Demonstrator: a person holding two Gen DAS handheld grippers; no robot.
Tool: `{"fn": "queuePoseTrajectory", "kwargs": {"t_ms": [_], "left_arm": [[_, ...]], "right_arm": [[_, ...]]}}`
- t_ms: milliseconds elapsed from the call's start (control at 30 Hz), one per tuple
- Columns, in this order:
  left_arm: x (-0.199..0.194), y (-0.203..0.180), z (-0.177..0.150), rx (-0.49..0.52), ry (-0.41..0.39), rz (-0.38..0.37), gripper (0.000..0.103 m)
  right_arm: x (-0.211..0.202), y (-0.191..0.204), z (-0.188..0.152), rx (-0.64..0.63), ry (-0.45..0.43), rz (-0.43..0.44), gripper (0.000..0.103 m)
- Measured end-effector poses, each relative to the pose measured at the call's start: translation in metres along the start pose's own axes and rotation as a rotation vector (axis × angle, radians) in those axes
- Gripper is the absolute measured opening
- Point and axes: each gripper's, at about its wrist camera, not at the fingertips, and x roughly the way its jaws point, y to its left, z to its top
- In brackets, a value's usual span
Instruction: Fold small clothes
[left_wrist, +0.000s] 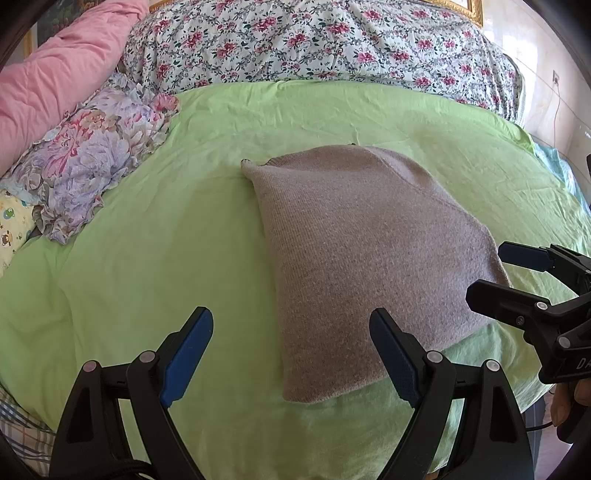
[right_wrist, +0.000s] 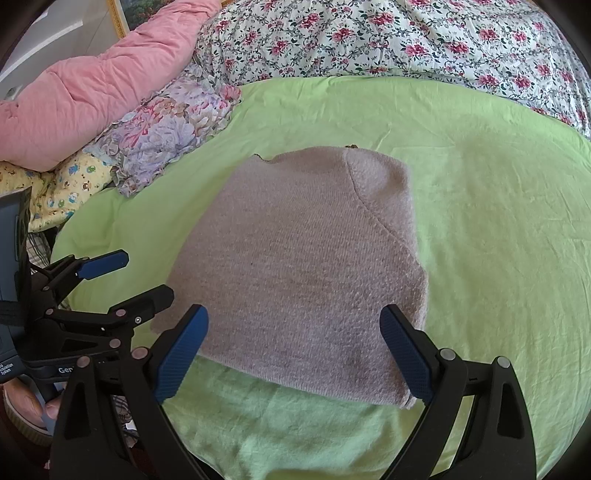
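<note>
A beige knitted garment lies folded into a compact block on the green sheet; it also shows in the right wrist view. My left gripper is open and empty, just above the garment's near left corner. My right gripper is open and empty over the garment's near edge. The right gripper shows at the right edge of the left wrist view. The left gripper shows at the left of the right wrist view.
A pink quilt, a purple floral pillow and a yellow cartoon-print cloth lie at the left. A floral duvet is piled along the far side. The green sheet spreads around the garment.
</note>
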Motion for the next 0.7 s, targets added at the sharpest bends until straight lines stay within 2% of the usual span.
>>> {"fn": "queuePoseTrajectory", "kwargs": {"t_ms": [700], "left_arm": [[0.0004,0.0018,0.0016,-0.002,0.000,-0.008,0.087]], "right_arm": [[-0.0004,-0.0002,0.0005,0.000,-0.001,-0.001,0.094]]}}
